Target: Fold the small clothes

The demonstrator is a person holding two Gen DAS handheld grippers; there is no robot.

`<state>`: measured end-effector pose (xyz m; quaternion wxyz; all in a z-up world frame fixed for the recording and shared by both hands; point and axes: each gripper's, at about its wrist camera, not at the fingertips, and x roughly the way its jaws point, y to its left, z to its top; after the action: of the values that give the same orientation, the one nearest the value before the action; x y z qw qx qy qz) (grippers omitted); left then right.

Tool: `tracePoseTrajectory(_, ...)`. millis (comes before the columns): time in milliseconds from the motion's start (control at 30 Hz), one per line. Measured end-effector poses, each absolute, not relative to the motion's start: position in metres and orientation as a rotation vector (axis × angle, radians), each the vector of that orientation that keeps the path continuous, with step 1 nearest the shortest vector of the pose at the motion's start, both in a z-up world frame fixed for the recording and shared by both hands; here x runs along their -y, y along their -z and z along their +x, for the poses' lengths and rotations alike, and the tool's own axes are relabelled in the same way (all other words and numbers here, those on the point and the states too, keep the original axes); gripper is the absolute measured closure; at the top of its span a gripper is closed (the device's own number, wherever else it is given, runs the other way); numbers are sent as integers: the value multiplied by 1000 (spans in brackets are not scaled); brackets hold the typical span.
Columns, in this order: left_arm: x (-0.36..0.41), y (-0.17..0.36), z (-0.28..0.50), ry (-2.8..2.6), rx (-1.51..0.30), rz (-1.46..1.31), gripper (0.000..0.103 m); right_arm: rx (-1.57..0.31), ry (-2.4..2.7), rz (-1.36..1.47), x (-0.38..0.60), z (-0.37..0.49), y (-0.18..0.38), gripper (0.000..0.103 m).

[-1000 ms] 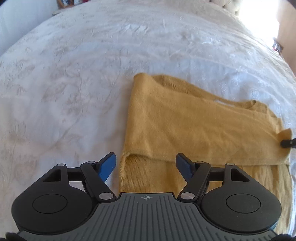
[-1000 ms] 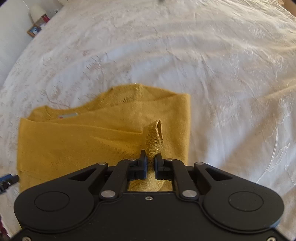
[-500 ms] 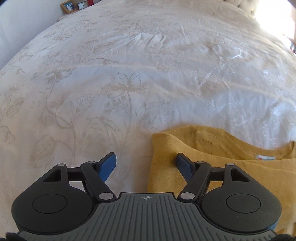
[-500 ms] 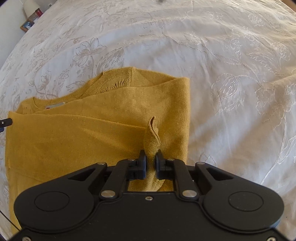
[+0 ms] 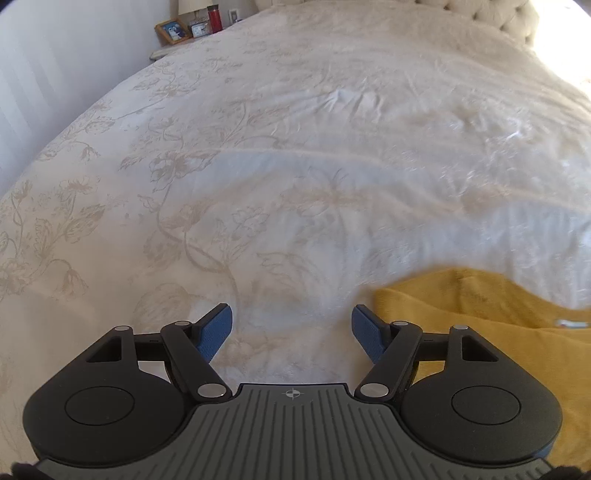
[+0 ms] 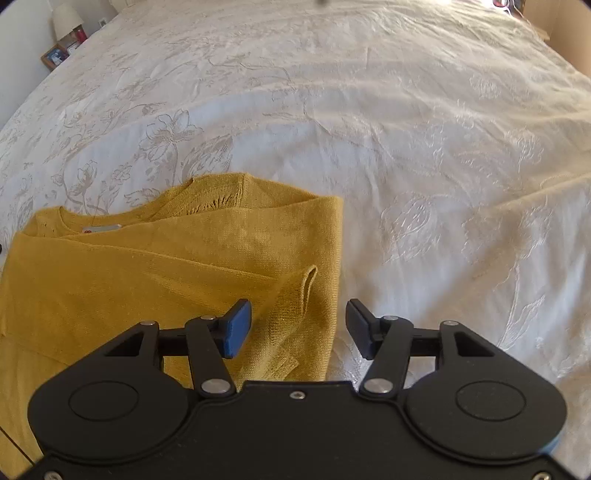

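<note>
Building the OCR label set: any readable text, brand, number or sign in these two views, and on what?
No text can be read in either view.
Neck tag in the yellow sweater: print too small to read.
Framed picture and red bottle on the nightstand: too small and blurred.
Left hand-held gripper: a crosshair mark only, no letters.

Left wrist view: yellow sweater [image 5: 480,317] cut off by right and bottom edges, near part hidden behind gripper body; bedspread [image 5: 295,184] motion-blurred; framed photo [image 5: 173,31] too small to read. Right wrist view: sweater runs off left edge, lower part hidden; neck label [image 6: 101,229] illegible
</note>
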<state>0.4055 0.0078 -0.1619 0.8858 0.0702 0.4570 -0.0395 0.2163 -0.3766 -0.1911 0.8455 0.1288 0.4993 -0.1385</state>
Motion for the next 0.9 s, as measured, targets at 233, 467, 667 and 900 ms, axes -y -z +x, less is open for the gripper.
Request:
tracePoseTrajectory(233, 33, 165, 370, 281, -973, 82, 32, -1059, 202, 286, 369, 217, 194, 41)
tracePoseTrajectory(467, 43, 209, 371, 280, -1098, 118, 31, -1005, 49, 480, 386, 213, 176, 41)
tracePoseTrajectory(667, 37, 212, 372, 278, -1108, 94, 26, -909, -7, 535, 390, 207, 151, 41)
tracePoseTrajectory(900, 37, 213, 373, 276, -1110, 94, 26, -1034, -28, 512, 386, 217, 192, 41)
